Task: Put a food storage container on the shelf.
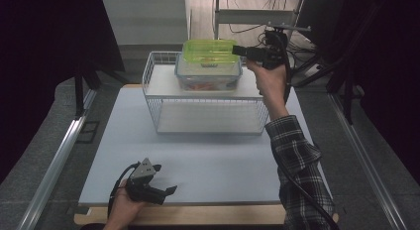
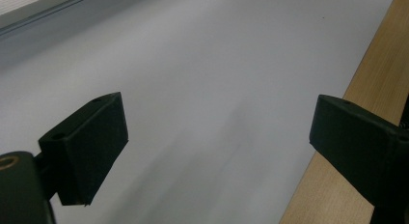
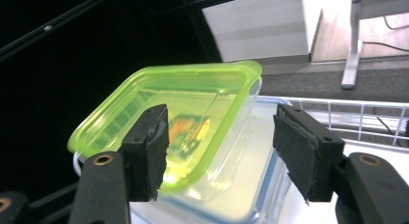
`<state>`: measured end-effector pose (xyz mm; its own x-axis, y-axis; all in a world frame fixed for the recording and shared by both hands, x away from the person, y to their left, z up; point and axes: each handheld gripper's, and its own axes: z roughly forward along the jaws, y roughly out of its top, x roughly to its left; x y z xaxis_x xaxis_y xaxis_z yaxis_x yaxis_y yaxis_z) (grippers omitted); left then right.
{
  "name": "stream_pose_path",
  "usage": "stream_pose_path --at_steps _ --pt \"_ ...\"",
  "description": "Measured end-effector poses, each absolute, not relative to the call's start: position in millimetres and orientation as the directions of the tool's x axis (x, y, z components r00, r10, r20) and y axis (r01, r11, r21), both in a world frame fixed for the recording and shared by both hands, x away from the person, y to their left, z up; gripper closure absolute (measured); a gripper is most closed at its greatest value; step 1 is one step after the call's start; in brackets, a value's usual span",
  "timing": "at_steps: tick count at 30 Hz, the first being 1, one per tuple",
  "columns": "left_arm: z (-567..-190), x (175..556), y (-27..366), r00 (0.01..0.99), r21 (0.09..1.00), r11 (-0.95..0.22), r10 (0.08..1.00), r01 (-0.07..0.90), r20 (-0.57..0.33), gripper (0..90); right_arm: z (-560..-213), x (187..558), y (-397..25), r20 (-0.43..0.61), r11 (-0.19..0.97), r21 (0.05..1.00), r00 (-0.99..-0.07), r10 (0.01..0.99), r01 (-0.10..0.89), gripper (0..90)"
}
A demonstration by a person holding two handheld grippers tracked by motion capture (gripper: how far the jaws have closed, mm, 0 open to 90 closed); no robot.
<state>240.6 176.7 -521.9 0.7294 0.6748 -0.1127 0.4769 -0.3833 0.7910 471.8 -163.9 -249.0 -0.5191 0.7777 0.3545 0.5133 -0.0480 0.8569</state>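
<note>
Right gripper (image 1: 236, 50) hangs spread beside the green-lidded container (image 1: 209, 51), jaws apart at its near corner and grasping nothing, seemingly lined up to take that corner; beneath everything the white table mat (image 1: 208, 160) carries the wire rack (image 1: 163, 98), on whose upper shelf a blue-rimmed clear container (image 1: 208, 77) bears the green-lidded one, stacked, likely to save shelf space; the left gripper (image 1: 166, 190) lies idle near the mat's front edge, jaws wide and empty.
</note>
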Motion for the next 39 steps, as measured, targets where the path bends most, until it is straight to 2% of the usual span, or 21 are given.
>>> stream_pose_path --at_steps 7,19,27,39 --pt "-522.0 240.4 175.6 0.731 0.789 -0.389 0.674 0.475 -0.108 6.3 -251.4 454.7 -173.9 0.309 0.015 0.873 -0.576 0.757 0.488 31.2" --pt "-522.8 241.0 175.6 0.729 0.787 -0.388 0.675 0.48 -0.112 6.3 -264.6 434.9 -182.0 0.25 0.082 0.886 -0.62 0.744 0.456 20.5" --pt "-523.4 241.2 175.4 0.728 0.789 -0.384 0.676 0.48 -0.113 6.2 -280.5 424.5 -183.7 0.22 0.121 0.889 -0.645 0.732 0.441 17.0" --pt "-524.1 241.6 174.9 0.728 0.788 -0.384 0.675 0.482 -0.116 6.2 -309.9 413.9 -184.8 0.228 0.144 0.88 -0.668 0.709 0.452 13.5"
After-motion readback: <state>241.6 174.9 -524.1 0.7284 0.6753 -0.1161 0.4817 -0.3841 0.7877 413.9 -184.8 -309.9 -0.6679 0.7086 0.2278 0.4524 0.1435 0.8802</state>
